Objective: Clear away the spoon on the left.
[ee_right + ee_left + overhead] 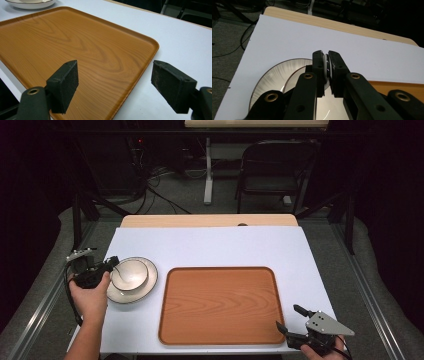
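White ceramic bowl (129,273) on its plate (150,285) has its rim pinched between the left gripper's (113,262) closed jaws, while the right gripper (290,318) gapes wide, holding nothing, beside the wooden tray (220,305).

Bare tray (220,305) beside stacked dishes (131,279)

high: overhead, facing forward | gripper views: low, close (all share tray (221,305))

A small, glossy white bowl (129,273) sits upright inside a wider white plate (148,285) with a thin dark rim line. Both lie just left of the wooden tray (220,305), apart from its edge.
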The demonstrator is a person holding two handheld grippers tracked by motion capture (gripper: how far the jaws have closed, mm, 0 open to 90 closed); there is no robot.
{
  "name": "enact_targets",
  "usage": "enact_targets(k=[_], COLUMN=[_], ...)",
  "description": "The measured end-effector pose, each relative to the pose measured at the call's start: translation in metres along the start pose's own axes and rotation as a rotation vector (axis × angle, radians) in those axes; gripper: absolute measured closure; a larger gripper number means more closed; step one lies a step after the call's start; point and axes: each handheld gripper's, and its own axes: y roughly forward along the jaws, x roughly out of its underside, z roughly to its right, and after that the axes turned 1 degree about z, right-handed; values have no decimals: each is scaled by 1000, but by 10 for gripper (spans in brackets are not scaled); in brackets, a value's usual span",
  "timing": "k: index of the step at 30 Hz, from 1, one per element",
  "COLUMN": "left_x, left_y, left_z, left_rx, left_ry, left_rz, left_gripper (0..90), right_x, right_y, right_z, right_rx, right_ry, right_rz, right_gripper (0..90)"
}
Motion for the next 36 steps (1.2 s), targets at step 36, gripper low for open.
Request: enact_targets(k=[36], left_x=[-28], left_y=[-36], left_z=[40], left_rx=[115], left_ry=[143], left_rz=[-75], left_gripper=[842], right_x=[0], right_y=[0], right_z=[0], right_rx=[2], right_ry=[-2], right_rz=[0], right_gripper=[214])
